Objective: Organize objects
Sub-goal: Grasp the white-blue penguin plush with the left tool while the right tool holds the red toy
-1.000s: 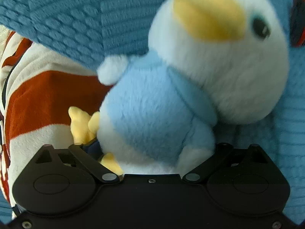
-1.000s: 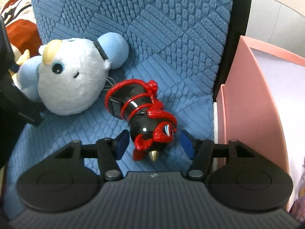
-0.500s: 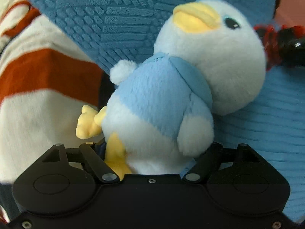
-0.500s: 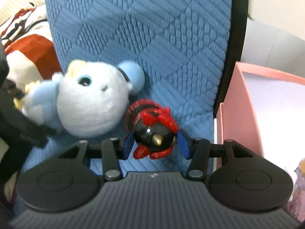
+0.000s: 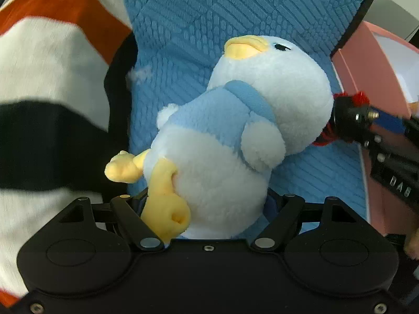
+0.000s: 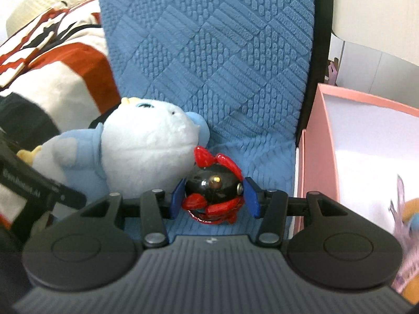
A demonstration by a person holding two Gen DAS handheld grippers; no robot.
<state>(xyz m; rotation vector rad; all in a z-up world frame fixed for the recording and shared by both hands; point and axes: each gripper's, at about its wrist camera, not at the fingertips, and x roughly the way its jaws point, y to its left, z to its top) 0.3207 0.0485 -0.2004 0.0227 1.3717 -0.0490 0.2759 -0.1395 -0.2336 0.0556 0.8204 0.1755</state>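
A blue and white plush penguin [image 5: 235, 130] with a yellow beak and feet is held by its lower body in my left gripper [image 5: 207, 204], lifted over the blue textured cushion [image 5: 196, 13]. It also shows in the right wrist view [image 6: 146, 154]. My right gripper [image 6: 213, 196] is shut on a black and red toy [image 6: 213, 191] with a brass tip, its blue pads against both sides. That toy also shows in the left wrist view [image 5: 348, 117], just right of the penguin's head.
A pink open box [image 6: 314, 157] with a white inside stands to the right of the cushion, with a plush toy [image 6: 411, 214] in it. A white, orange and black striped blanket [image 5: 52, 78] lies on the left.
My right gripper closed on the black and red toy and lifted it. My left gripper raised and tilted the penguin, pulling back from the cushion. The pink box came into the left view.
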